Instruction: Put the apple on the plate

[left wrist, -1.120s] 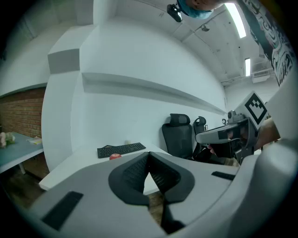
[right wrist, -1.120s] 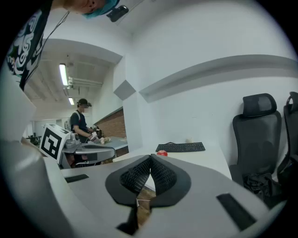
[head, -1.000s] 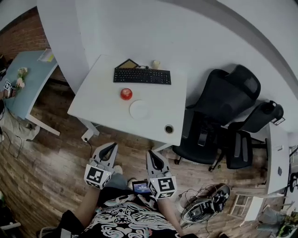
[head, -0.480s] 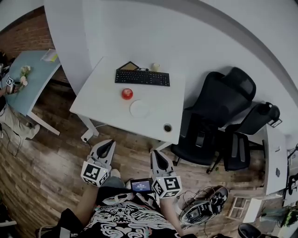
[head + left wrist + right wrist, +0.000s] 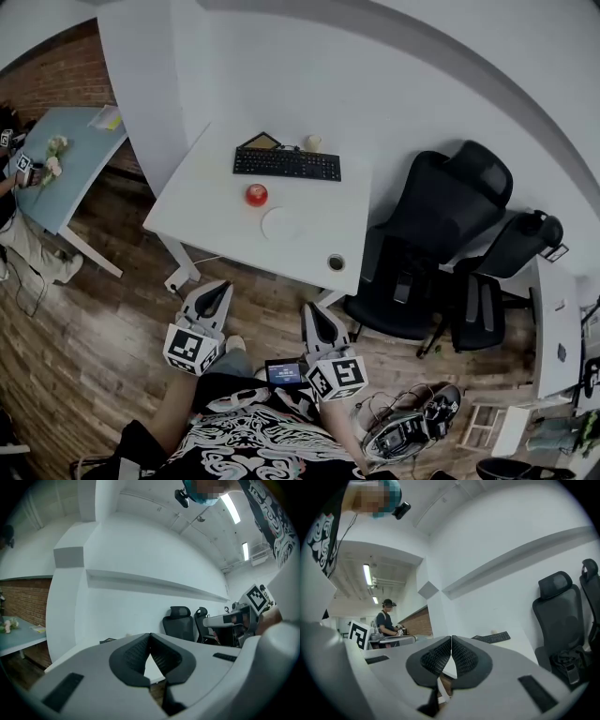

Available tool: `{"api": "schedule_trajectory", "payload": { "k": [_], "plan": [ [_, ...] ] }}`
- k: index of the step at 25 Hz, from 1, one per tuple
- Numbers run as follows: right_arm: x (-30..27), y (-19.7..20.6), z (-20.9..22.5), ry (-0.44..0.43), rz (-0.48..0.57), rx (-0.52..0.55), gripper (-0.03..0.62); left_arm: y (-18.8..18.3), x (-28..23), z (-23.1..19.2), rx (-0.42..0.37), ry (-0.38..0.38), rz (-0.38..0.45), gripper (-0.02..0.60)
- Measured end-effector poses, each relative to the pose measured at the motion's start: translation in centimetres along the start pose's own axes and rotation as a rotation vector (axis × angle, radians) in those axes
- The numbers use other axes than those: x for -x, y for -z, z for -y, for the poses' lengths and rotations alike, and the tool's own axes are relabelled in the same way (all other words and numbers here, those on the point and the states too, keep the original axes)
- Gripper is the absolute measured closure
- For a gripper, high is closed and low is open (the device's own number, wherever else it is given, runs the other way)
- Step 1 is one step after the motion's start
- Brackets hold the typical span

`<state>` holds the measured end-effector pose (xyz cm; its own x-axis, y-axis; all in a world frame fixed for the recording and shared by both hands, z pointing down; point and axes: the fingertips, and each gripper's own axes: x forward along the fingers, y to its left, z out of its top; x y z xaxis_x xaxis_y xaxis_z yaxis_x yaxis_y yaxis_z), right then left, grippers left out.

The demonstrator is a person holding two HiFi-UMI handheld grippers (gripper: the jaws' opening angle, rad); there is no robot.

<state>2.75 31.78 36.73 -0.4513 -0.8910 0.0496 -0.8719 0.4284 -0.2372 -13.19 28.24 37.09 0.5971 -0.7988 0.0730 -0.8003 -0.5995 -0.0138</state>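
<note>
A red apple (image 5: 256, 194) rests on the white desk (image 5: 202, 202), just left of and a little behind a white plate (image 5: 282, 224). My left gripper (image 5: 215, 292) hangs shut and empty over the wooden floor, short of the desk's near edge. My right gripper (image 5: 314, 312) is beside it, also shut with nothing in it. In the left gripper view the pads (image 5: 151, 654) meet at the tips. In the right gripper view the jaws touch along a thin line and the keyboard (image 5: 492, 638) shows beyond them. Neither gripper view shows the apple.
A black keyboard (image 5: 287, 164) lies at the desk's far side, with a small cup (image 5: 312, 142) behind it and a round grommet (image 5: 336, 262) near the front corner. Black office chairs (image 5: 441, 244) stand to the right. A blue table (image 5: 58, 169) is at left.
Both grippers have risen slightly and edged toward the desk. The apple and plate have not moved on the desk.
</note>
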Motion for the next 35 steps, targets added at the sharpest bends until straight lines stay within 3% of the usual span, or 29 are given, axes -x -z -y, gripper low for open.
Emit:
{"api": "schedule_trajectory", "payload": {
  "k": [4,7,13,20,35],
  "plan": [
    [-0.9,-0.6,0.5,-0.050,0.021,-0.053,0.566,-0.4,-1.2,-0.3,0.062,0.028,0.019,0.569],
    [-1.9,-0.8,1.4,-0.092,0.037,-0.110,0.566,-0.1,-2.7,-1.0,0.056,0.010,0.018,0.569],
    [-5.2,-0.3,3.9,-0.034,-0.025,0.000,0.566,0.3,-6.5,-2.8,0.013,0.005,0.007,0.569],
    [-11.8,-1.6,7.5,0.005,-0.055,0.036,0.566,-0.6,-13.0,-8.0,0.001,-0.015,0.015,0.569],
    [-26.0,-0.7,13.5,0.101,-0.132,0.009,0.566,1.4,-24.2,-18.9,-0.022,0.009,-0.059,0.569]
  ]
}}
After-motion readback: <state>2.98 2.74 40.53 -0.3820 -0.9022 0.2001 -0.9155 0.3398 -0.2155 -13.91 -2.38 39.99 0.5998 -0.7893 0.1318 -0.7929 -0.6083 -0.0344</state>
